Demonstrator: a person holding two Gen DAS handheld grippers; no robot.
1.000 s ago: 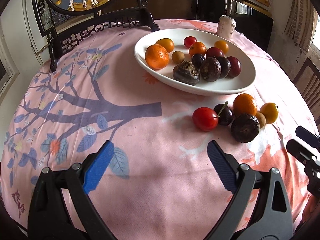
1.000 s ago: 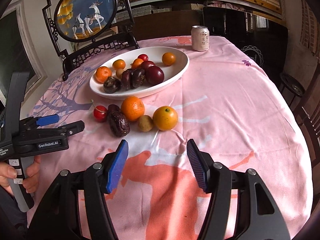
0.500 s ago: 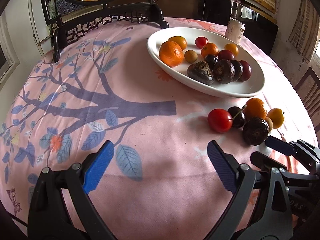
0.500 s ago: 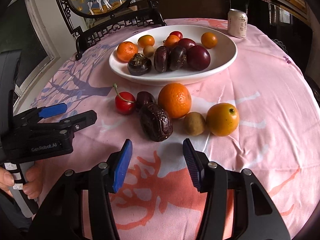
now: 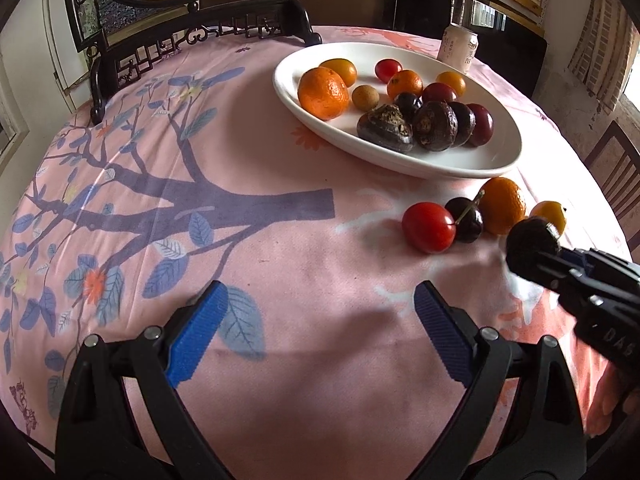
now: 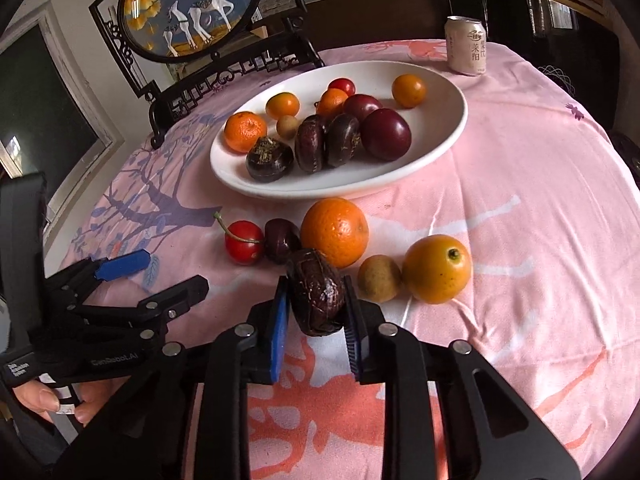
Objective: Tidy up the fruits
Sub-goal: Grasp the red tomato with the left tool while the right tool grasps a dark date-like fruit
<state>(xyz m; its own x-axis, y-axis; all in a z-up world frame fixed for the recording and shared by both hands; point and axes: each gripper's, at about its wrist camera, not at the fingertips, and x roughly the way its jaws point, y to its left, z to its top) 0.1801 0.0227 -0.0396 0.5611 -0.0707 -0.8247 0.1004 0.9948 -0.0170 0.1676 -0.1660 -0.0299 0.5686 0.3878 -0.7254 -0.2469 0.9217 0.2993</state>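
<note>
My right gripper (image 6: 315, 282) is closing onto a dark wrinkled fruit (image 6: 318, 304) on the pink tablecloth, and both blue pads press its sides. Just behind it lie a red cherry (image 6: 244, 242), a dark cherry (image 6: 280, 240), an orange (image 6: 334, 232), a small brown fruit (image 6: 378, 278) and a yellow-orange fruit (image 6: 436, 268). The white oval plate (image 6: 440, 148) beyond holds several fruits. My left gripper (image 5: 320, 292) hovers open over bare cloth with nothing between its pads. In the left wrist view the right gripper (image 5: 550, 258) grips the dark fruit (image 5: 530, 240) at the right edge.
A drink can (image 6: 466, 46) stands behind the plate. A dark wooden stand with a round deer picture (image 6: 188, 12) fills the table's far left. A hand (image 6: 40, 396) holds the left gripper (image 6: 172, 270) at lower left. A chair back (image 5: 616, 168) stands off the table's right.
The right gripper moved forward toward the loose fruits and its jaws came together on the dark wrinkled fruit. The left gripper stayed open and shifted only slightly.
</note>
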